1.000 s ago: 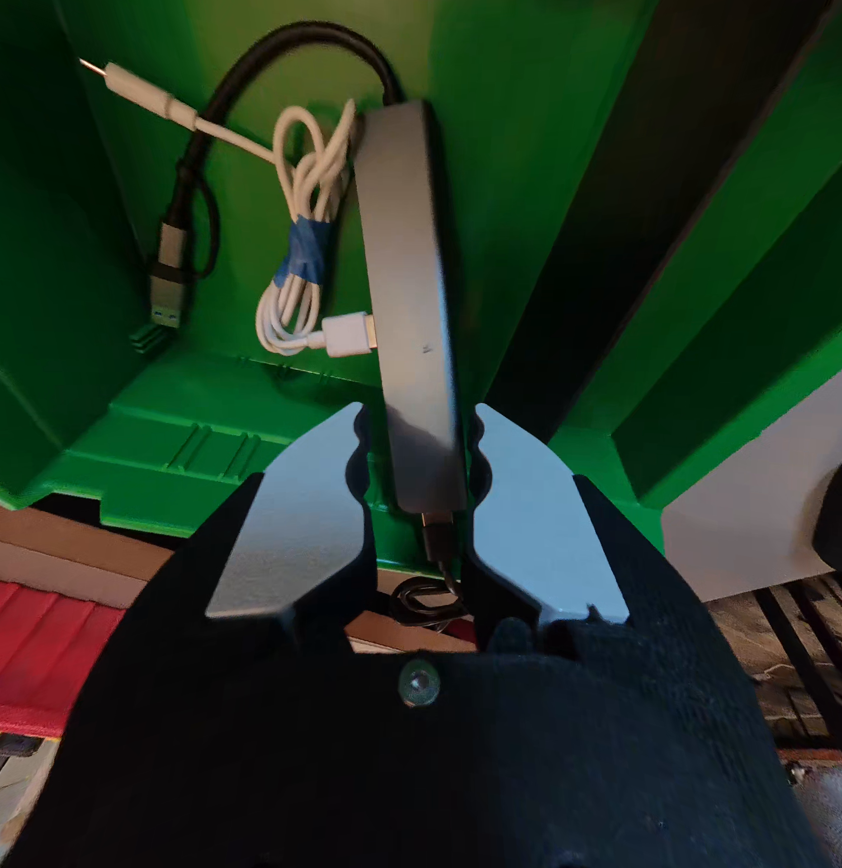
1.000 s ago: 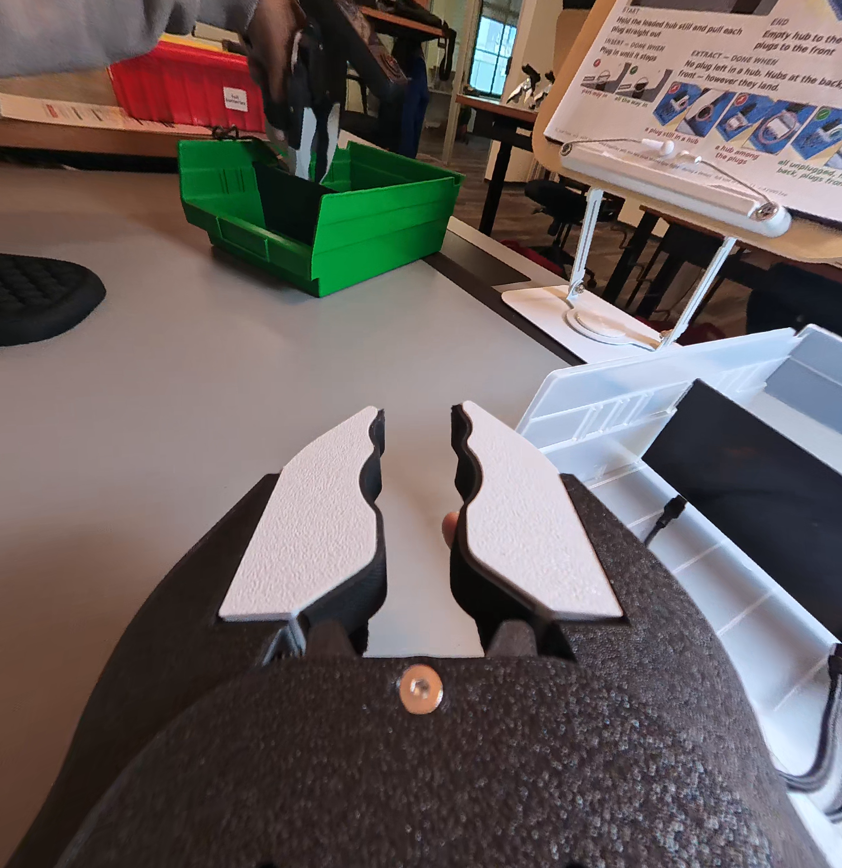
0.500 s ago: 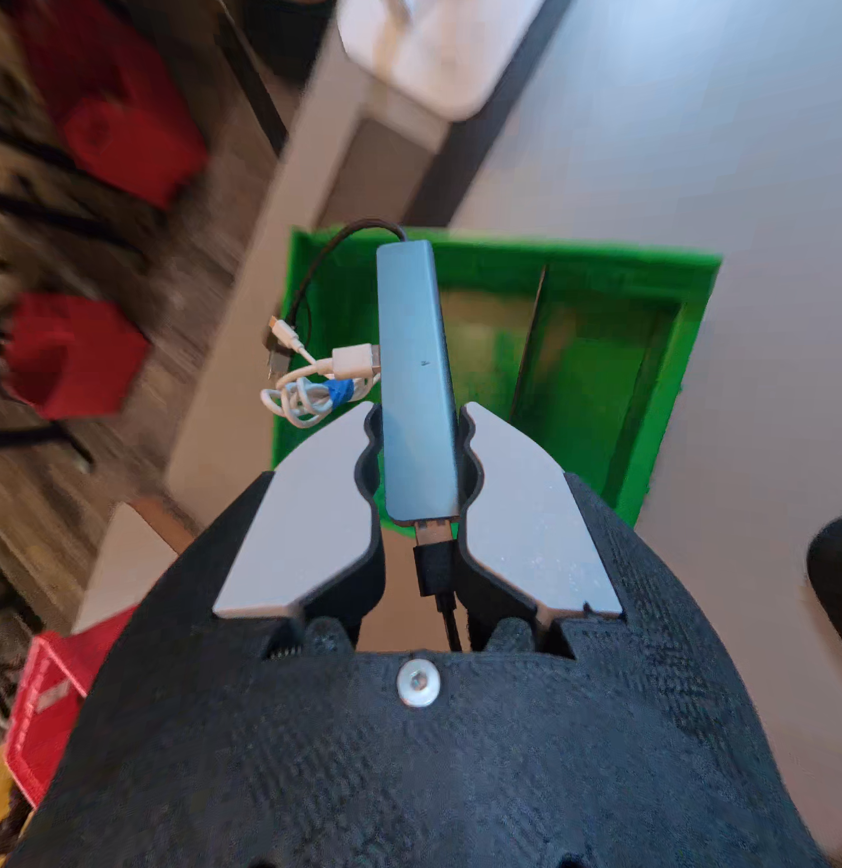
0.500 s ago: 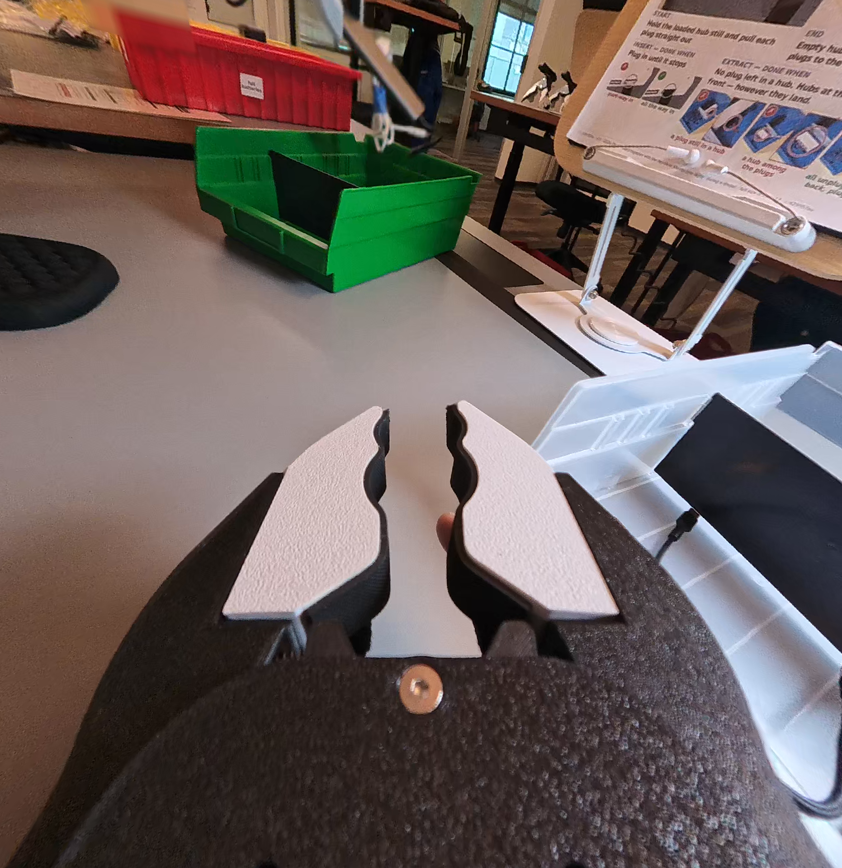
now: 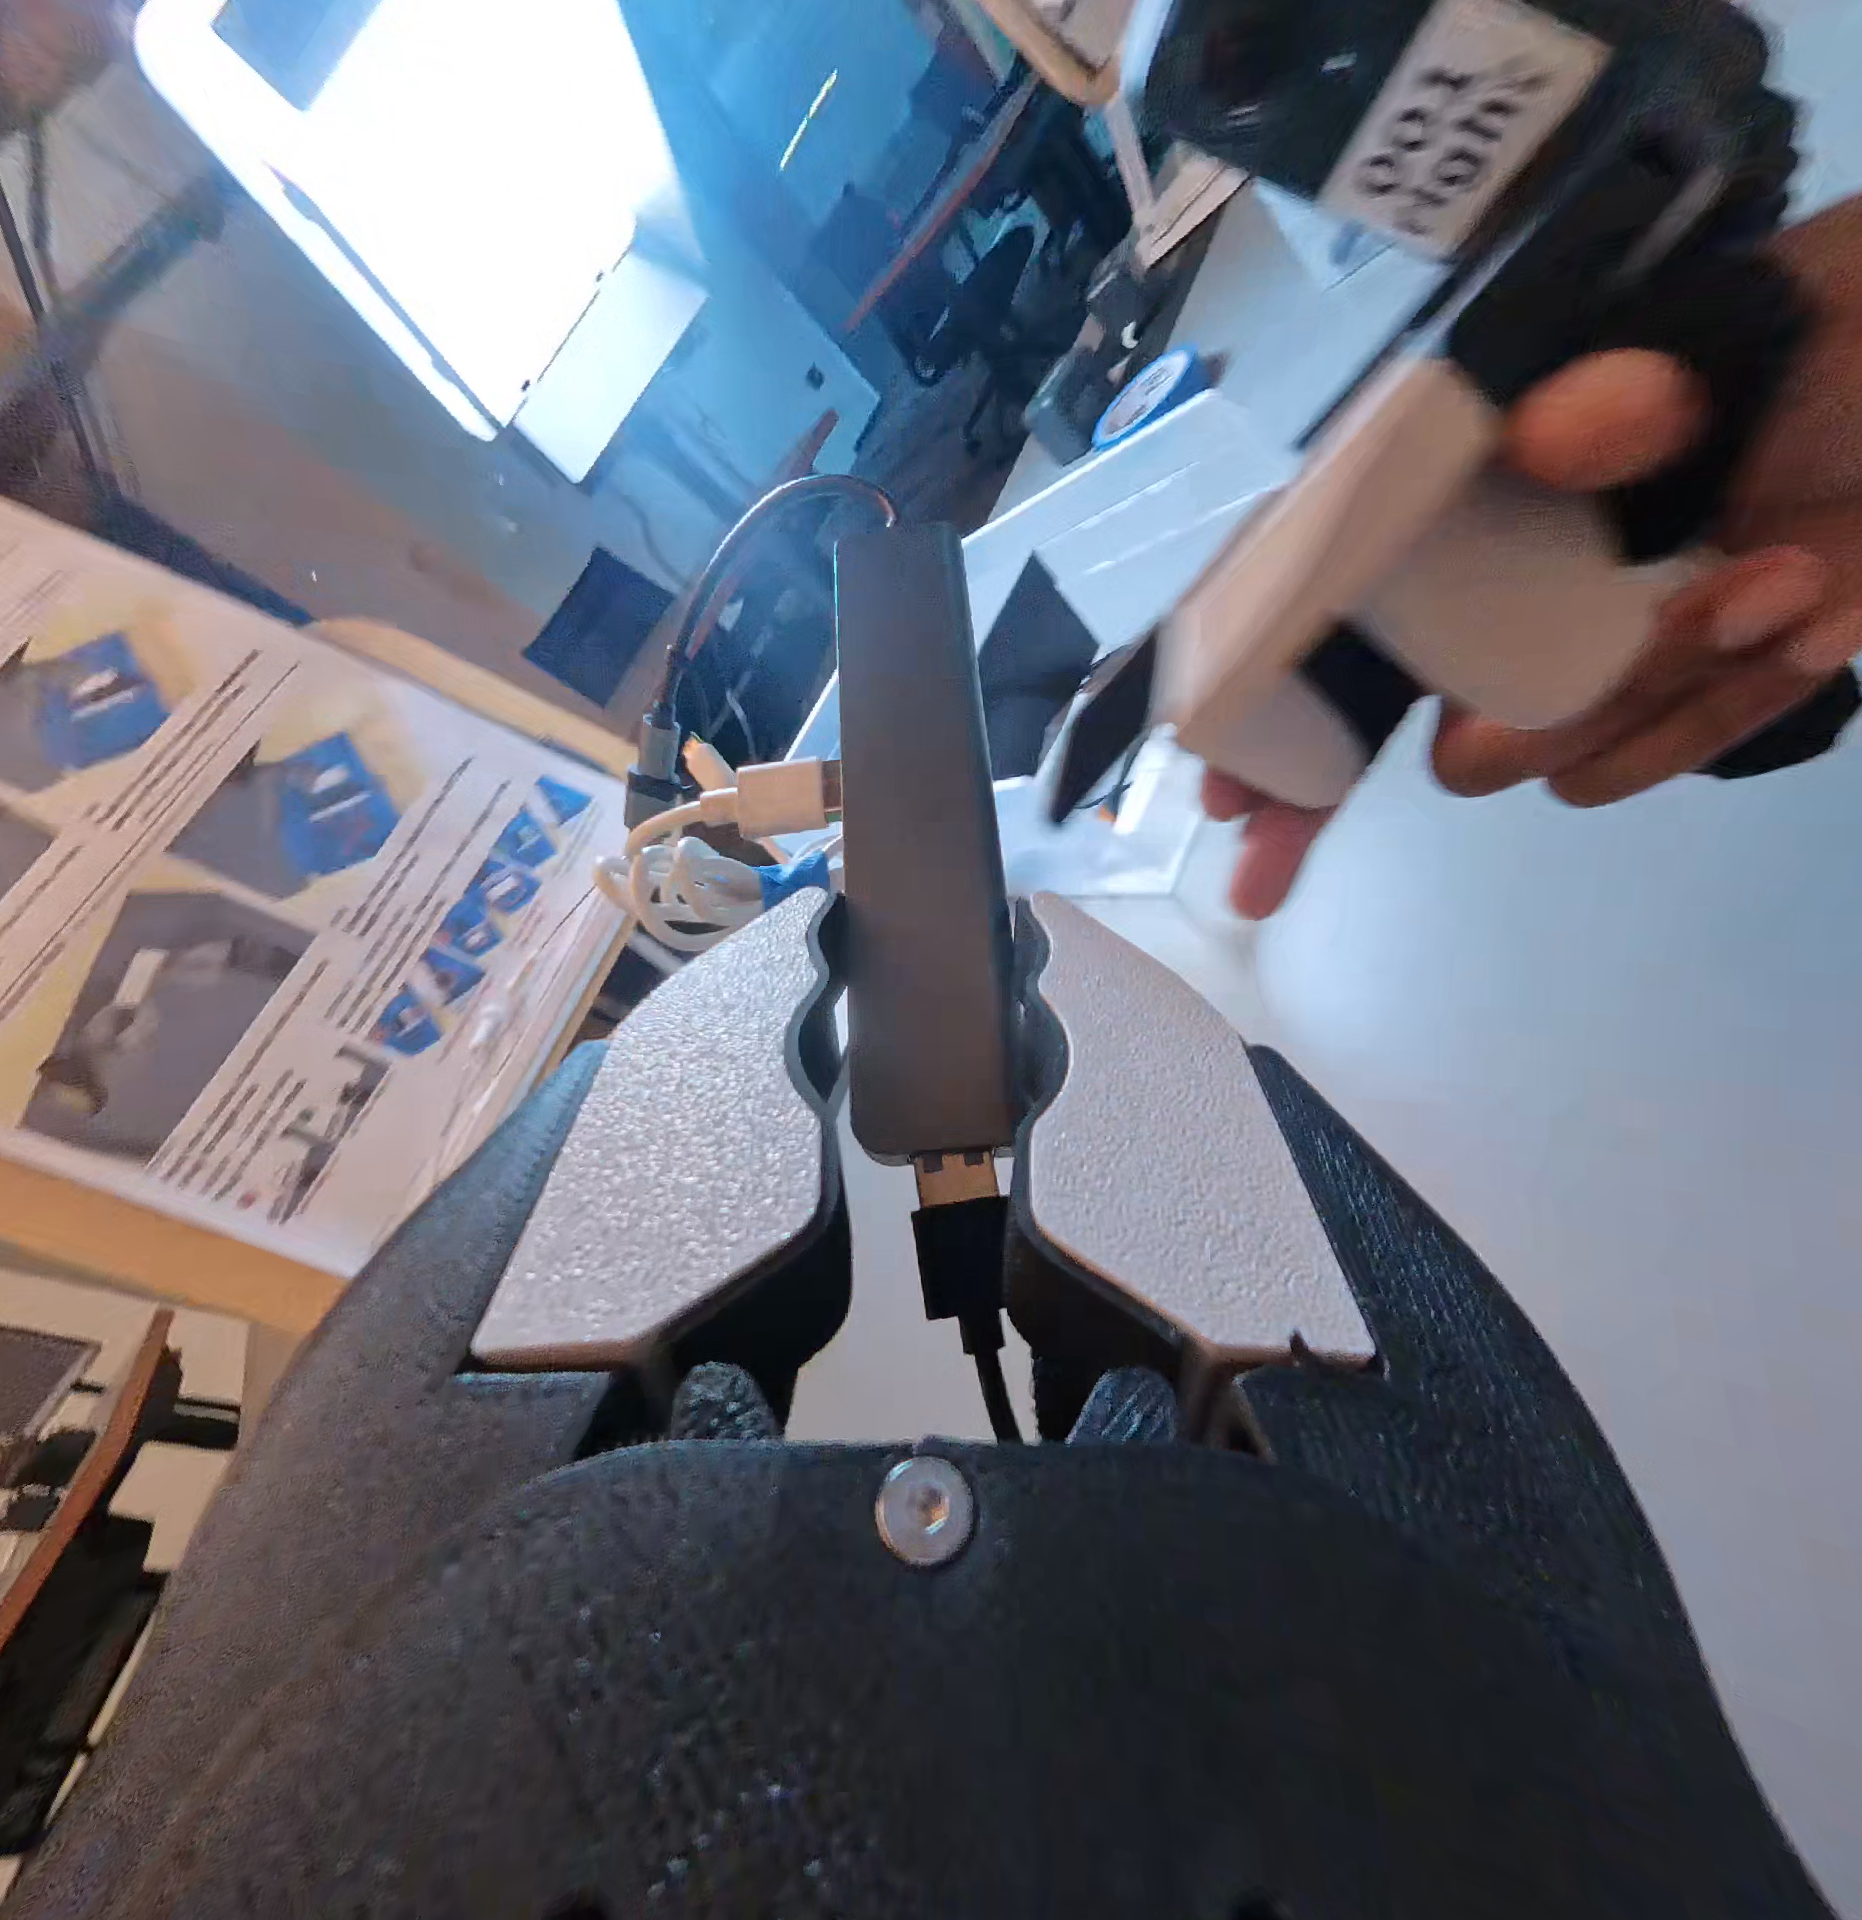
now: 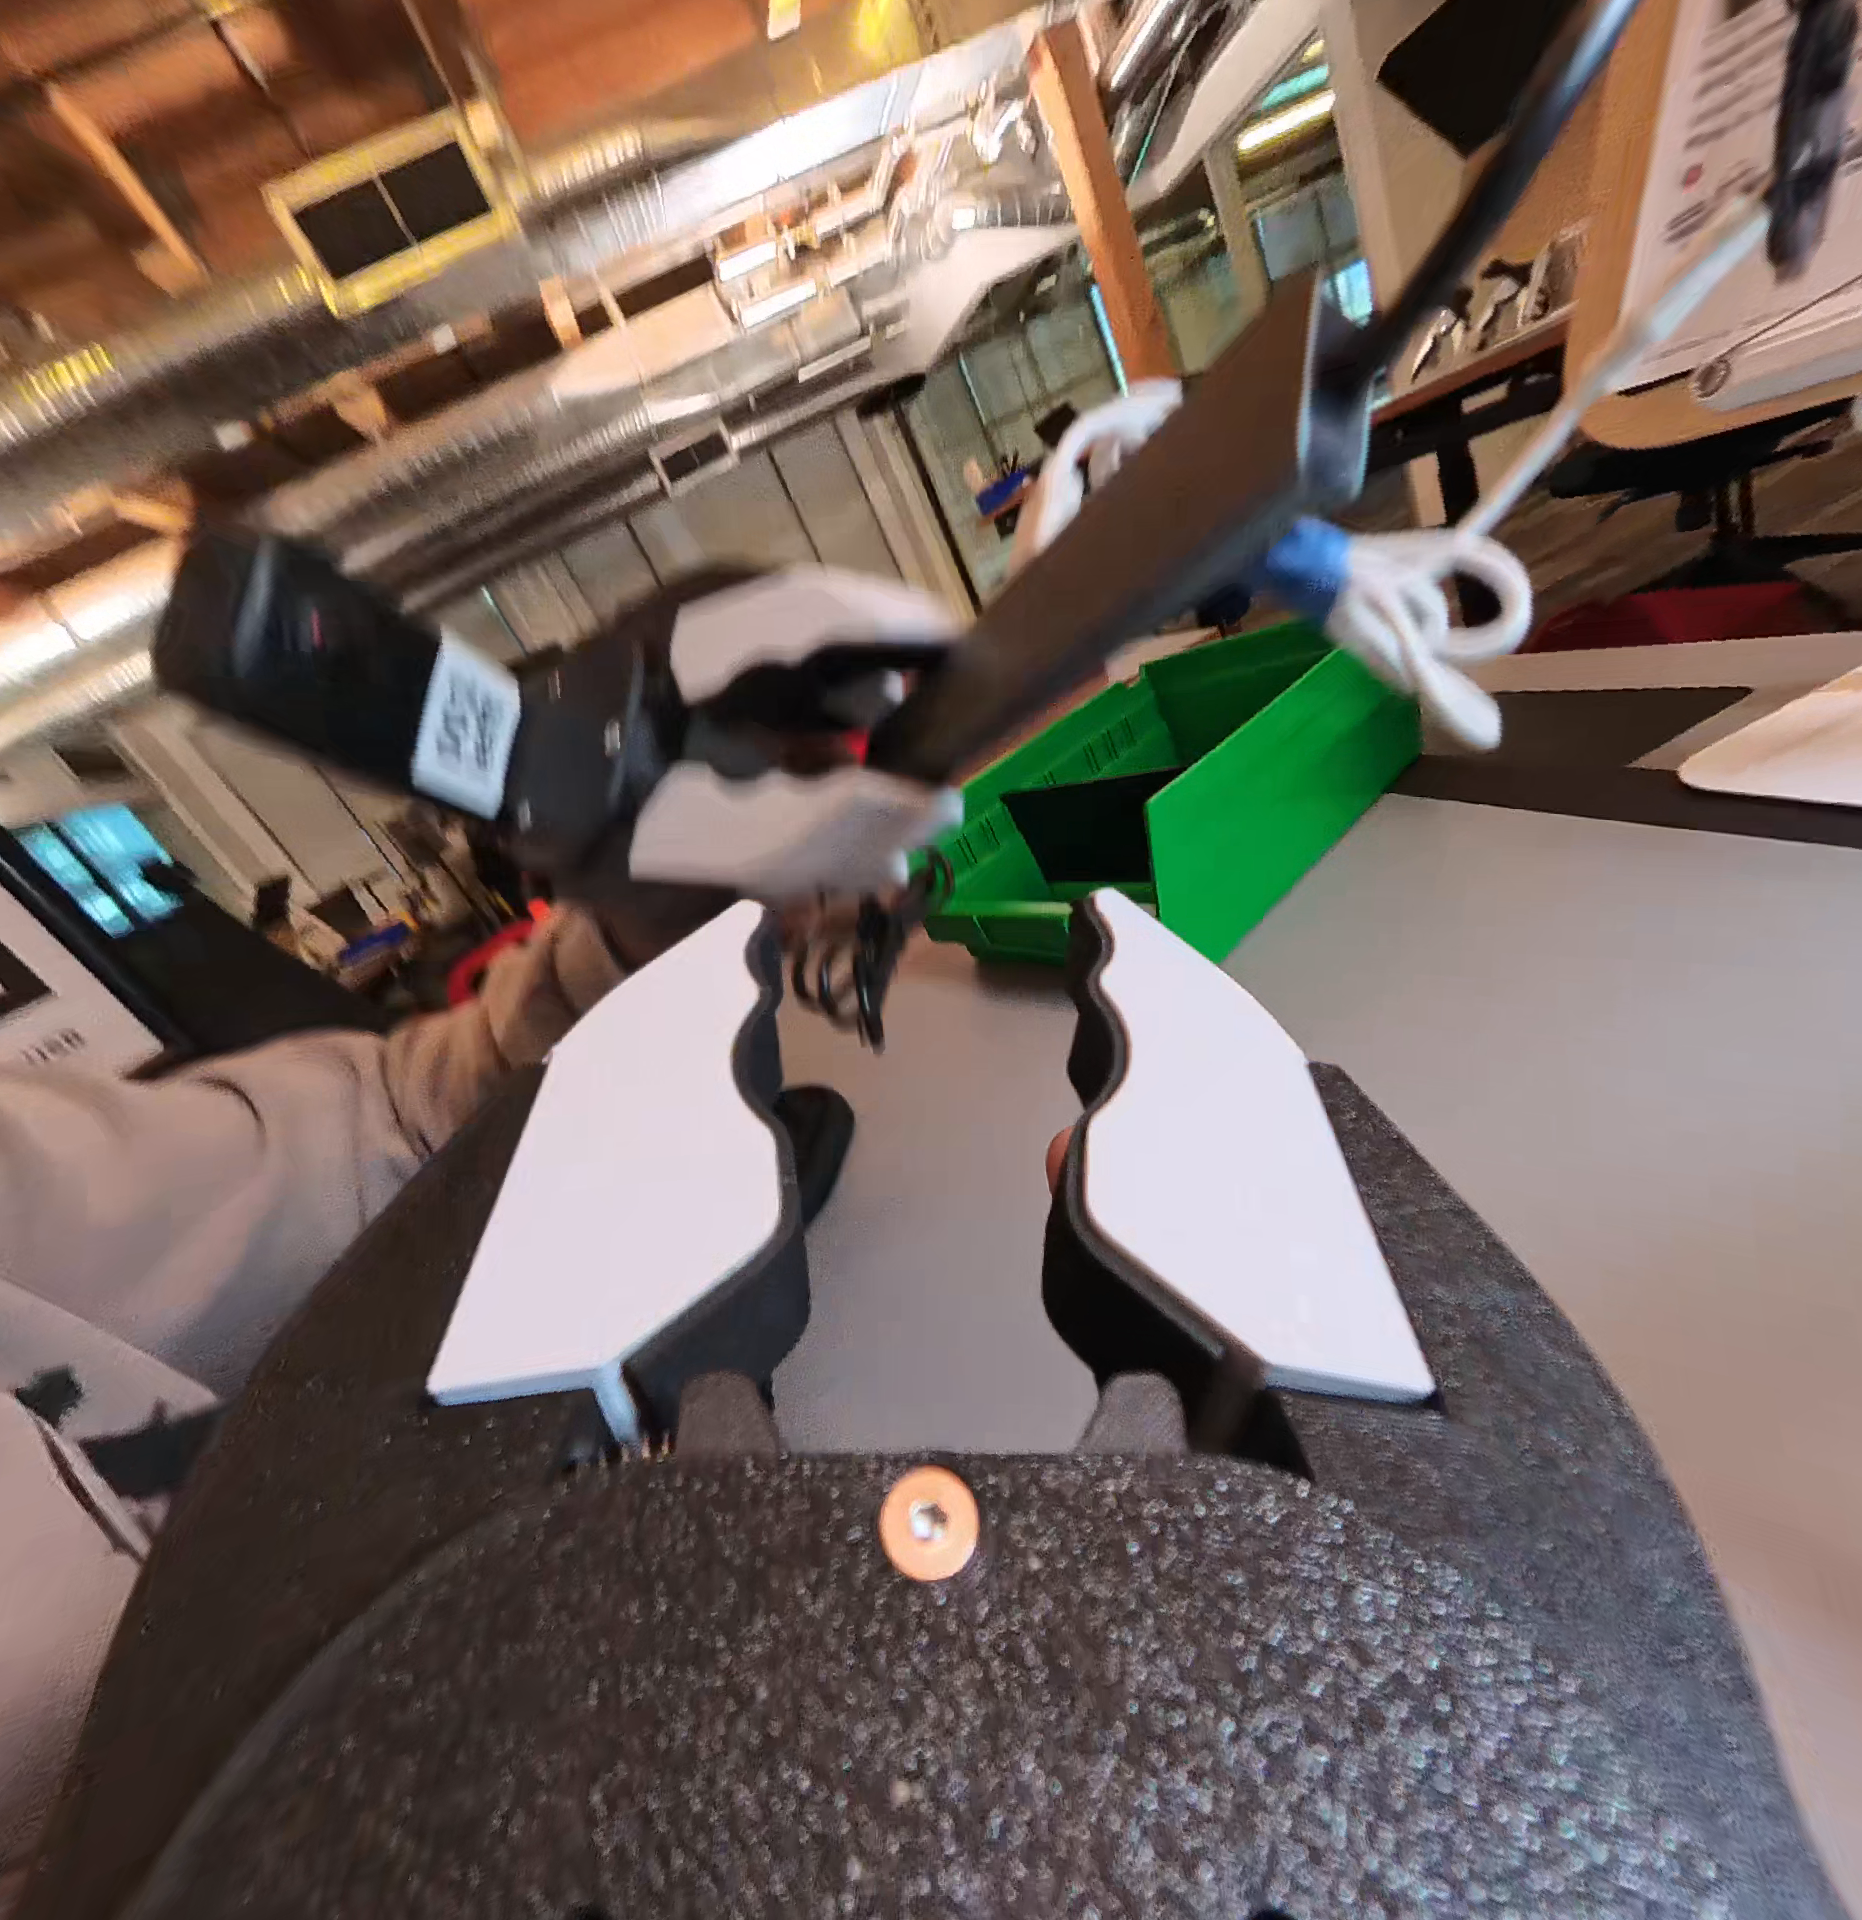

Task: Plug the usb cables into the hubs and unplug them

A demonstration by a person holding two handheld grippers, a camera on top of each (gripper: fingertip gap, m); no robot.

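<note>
My left gripper (image 5: 925,904) is shut on a grey USB hub (image 5: 922,790) and holds it in the air. A white USB plug (image 5: 771,795) sits in the hub's left side, and its coiled white cable (image 5: 698,883) with blue tape hangs beside it. A black plug (image 5: 958,1236) sits in the hub's near end. My right gripper (image 6: 925,909) is open and empty, just below the hub (image 6: 1114,582). The right wrist view also shows the left gripper (image 6: 792,727), the white coil (image 6: 1426,613) and a dangling black cable (image 6: 865,966).
The green bin (image 6: 1270,748) stands on the grey table (image 6: 1529,987) behind the grippers. An instruction board (image 5: 231,883) is at the left and a white bin (image 5: 1114,540) is behind the hub. A hand (image 5: 1737,623) holds the right gripper. A sleeve (image 6: 179,1143) is at the left. My left and right fingertips are right by each other.
The left gripper lifted the hub out of the green bin and swung it up in front of the right gripper. The right gripper rose, tilted up and opened wider.
</note>
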